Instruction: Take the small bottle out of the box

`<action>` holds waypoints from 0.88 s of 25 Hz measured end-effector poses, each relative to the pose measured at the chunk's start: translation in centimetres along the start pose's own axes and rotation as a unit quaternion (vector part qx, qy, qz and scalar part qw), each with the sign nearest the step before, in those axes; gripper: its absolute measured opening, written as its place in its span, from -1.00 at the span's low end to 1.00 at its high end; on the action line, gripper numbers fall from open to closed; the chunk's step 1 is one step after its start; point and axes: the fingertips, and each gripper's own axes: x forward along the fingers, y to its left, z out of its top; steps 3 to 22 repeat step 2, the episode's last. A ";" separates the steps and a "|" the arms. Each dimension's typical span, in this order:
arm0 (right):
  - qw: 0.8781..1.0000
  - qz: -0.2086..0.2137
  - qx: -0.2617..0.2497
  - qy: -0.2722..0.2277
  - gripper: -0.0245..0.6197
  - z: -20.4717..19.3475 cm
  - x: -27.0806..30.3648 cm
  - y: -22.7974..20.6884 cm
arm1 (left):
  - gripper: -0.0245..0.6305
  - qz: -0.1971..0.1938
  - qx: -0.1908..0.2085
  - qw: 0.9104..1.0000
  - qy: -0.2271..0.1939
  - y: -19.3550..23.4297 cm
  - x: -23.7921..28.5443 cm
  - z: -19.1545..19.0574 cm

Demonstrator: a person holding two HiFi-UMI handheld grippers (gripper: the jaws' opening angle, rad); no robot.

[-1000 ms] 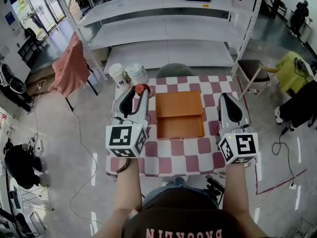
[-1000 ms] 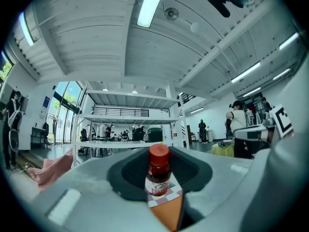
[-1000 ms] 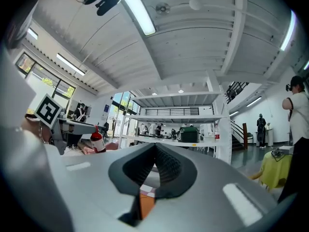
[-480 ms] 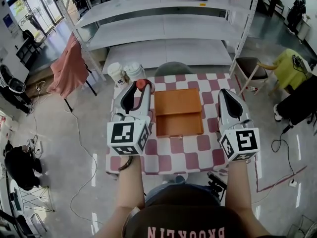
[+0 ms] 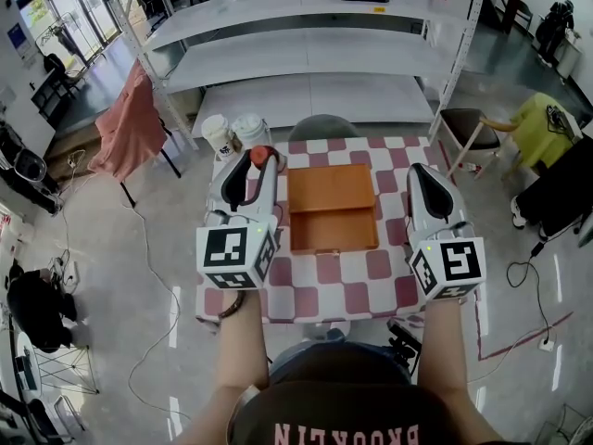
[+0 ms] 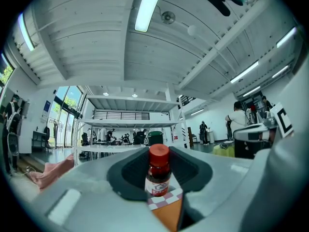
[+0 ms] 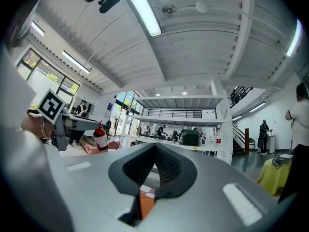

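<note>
Left hand-held gripper clamped on small bottle, red-capped, just left of wooden box at frame centre on checkered tabletop. Right hand-held gripper jaws together, empty.

Both arms reach forward, left forearm and right forearm roughly parallel.

Your left hand-held gripper is just left of the box. Its jaws are clamped on the small bottle, which stands upright with its red cap above the jaw tips.

Your right hand-held gripper is just right of the box. Its jaws are closed together with nothing between them.
</note>
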 end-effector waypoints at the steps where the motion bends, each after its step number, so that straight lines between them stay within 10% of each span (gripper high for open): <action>1: 1.000 0.000 0.000 0.000 -0.92 0.0 -0.1 0.0 | -0.51 0.000 0.000 1.000 0.000 0.0 -0.1 0.0; 22: 1.000 0.000 0.000 0.000 -0.92 0.1 -0.1 0.1 | -0.51 0.001 0.000 1.000 0.000 -0.1 -0.2 0.0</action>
